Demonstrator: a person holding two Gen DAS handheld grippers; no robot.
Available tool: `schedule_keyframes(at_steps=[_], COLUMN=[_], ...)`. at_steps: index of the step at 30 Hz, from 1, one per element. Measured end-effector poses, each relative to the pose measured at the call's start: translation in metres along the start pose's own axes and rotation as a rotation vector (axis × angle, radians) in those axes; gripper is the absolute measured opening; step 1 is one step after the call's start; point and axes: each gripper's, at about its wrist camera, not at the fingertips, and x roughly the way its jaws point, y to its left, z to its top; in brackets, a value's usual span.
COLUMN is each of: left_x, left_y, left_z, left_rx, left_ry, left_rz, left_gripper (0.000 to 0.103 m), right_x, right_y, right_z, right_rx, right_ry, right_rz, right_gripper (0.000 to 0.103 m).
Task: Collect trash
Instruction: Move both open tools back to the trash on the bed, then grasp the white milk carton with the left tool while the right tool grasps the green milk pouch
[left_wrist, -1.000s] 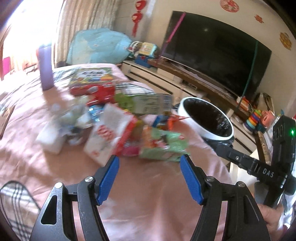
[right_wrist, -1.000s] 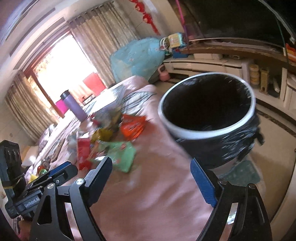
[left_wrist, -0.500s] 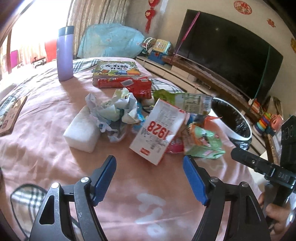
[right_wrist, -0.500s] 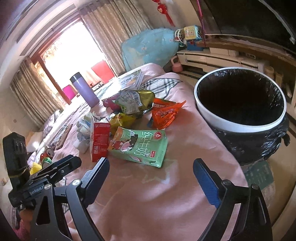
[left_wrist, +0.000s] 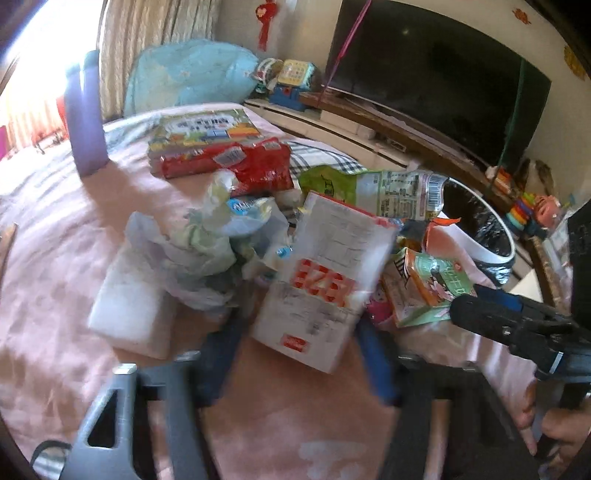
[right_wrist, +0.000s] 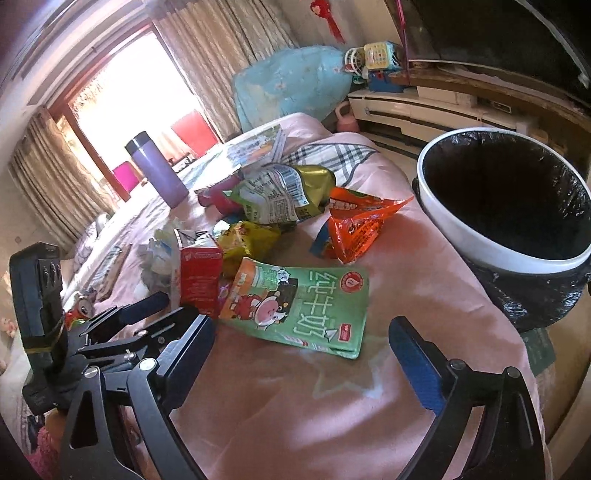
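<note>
The left gripper (left_wrist: 299, 354) has its jaws closing, and the lower end of the white carton (left_wrist: 325, 280) with red print sits between them, though the frame is too blurred to say the pads are pressing on it yet, so no firm hold can be claimed. The right gripper (right_wrist: 303, 354) is spread wide and opening a touch more, with nothing clamped; the near edge of the green milk pouch (right_wrist: 306, 306) lies just ahead of it on the pink cover of the table (right_wrist: 295, 406). Further out, the rest of the litter is heaped together: a crumpled plastic bag (left_wrist: 192, 254) and a white block (left_wrist: 133, 306) to the carton's left, a yellow wrapper (right_wrist: 251, 240), an orange wrapper (right_wrist: 354, 229) and a green-and-silver snack bag (right_wrist: 280, 195) behind the pouch. The lined bin (right_wrist: 506, 199) stands off the table's edge, near the right side of the pile. To do this step well, the carton probably ought to be squeezed across its narrow sides and low enough that it isn't tipped into the bag heap, and closing should be finished before any lift is tried. The pouch looks flat and floppy, so one jaw would likely need to be slid under an edge rather than pushed straight down. The purple flask (right_wrist: 159, 170) and the books further back are better left alone.
</note>
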Motion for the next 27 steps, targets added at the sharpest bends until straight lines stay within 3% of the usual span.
schedule_keyframes(at_steps=[11, 27], left_x=[-0.016, -0.047], left_y=[0.009, -0.039], left_z=[-0.009, -0.026], left_rx=[-0.049, -0.021], left_ry=[-0.046, -0.081], left_rz=[0.002, -0.053], left_gripper=[0.055, 0.053], right_x=[0.025, -0.041], right_y=[0.008, -0.02], right_z=[0.004, -0.003], right_rx=[0.023, 0.016], right_ry=[0.04, -0.1], right_rz=[-0.041, -0.02], right_gripper=[0.096, 0.093])
